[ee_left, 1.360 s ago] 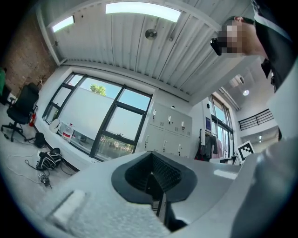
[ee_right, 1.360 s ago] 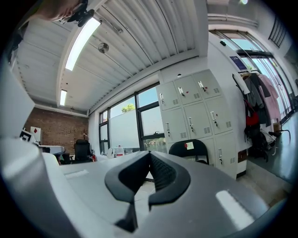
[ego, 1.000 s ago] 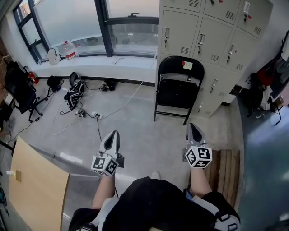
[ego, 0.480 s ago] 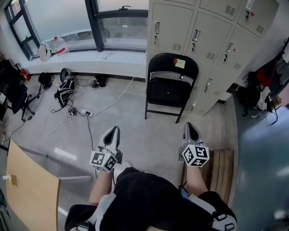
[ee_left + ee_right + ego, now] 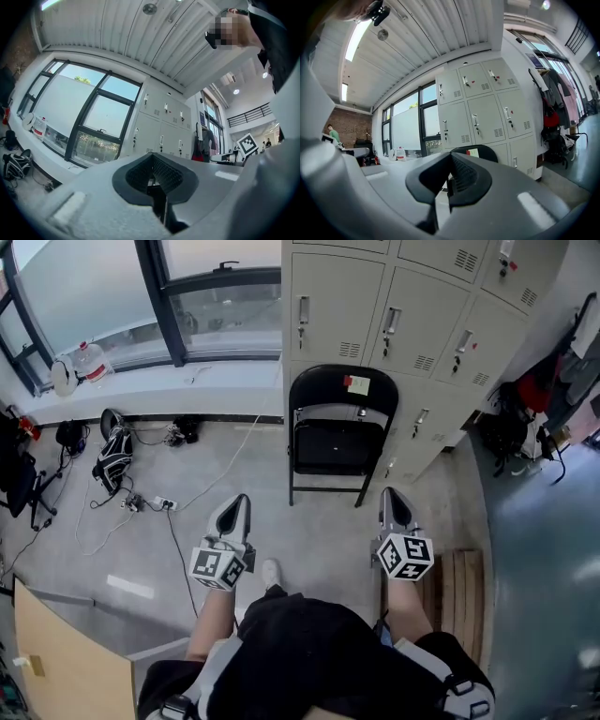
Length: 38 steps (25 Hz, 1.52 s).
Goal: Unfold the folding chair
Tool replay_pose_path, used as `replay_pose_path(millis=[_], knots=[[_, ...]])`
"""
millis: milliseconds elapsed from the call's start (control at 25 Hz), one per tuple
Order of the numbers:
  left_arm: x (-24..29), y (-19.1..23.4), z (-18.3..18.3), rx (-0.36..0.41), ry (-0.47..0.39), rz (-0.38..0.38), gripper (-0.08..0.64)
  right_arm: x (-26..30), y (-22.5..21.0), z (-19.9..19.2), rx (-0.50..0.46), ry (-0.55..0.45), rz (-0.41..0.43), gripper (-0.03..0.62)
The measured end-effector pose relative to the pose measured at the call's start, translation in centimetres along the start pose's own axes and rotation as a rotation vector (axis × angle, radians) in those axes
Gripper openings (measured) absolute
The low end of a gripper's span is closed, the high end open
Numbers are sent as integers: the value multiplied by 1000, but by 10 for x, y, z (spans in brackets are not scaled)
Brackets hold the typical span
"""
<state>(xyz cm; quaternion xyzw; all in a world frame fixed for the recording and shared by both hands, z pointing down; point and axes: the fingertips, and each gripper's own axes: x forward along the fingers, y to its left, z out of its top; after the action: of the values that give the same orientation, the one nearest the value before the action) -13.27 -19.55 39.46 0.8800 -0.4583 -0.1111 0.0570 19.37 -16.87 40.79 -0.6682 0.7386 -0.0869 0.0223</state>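
Straight ahead of both tools, well apart across the floor, stands the folding chair (image 5: 339,432): still folded flat, long axis upright, just in front of the lockers (image 5: 394,324). R tool (image 5: 391,498) lines up w/ the chair's right-hand leg, so prob. the nearer; L tool (image 5: 238,506) sits off to its left. Both tools shut tight, nothing held. Pale sticker (image 5: 357,384) w/ red mark on the backrest, writing too small to read.

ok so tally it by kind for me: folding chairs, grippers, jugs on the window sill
folding chair: 1
grippers, left gripper and right gripper: 2
jugs on the window sill, white jug and clear jug: 2
total: 5
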Motion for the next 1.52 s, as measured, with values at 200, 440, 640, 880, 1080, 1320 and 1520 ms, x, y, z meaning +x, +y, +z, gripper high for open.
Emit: replay_pose_path(millis=[200,440,640,880,1080,1320,1520], knots=[[46,35,6,-7,7,-34,2,49,8,12,-8,-4,-17,6],[86,75,0,-19,41,-47,2,96,12,4,3,30,-38,6],[113,104,-10,-33,77,-77,2,131,22,-3,5,46,-55,6],[141,134,-18,-26,110,-114,2,164,23,-11,19,69,-98,6],[148,161,-24,-37,119,-108,2,191,38,-29,55,96,-95,6],[161,166,-42,-63,143,-136,2,207,56,-33,105,107,-63,6],[196,159,-55,-71,166,-185,2,225,48,-32,113,112,-64,6]])
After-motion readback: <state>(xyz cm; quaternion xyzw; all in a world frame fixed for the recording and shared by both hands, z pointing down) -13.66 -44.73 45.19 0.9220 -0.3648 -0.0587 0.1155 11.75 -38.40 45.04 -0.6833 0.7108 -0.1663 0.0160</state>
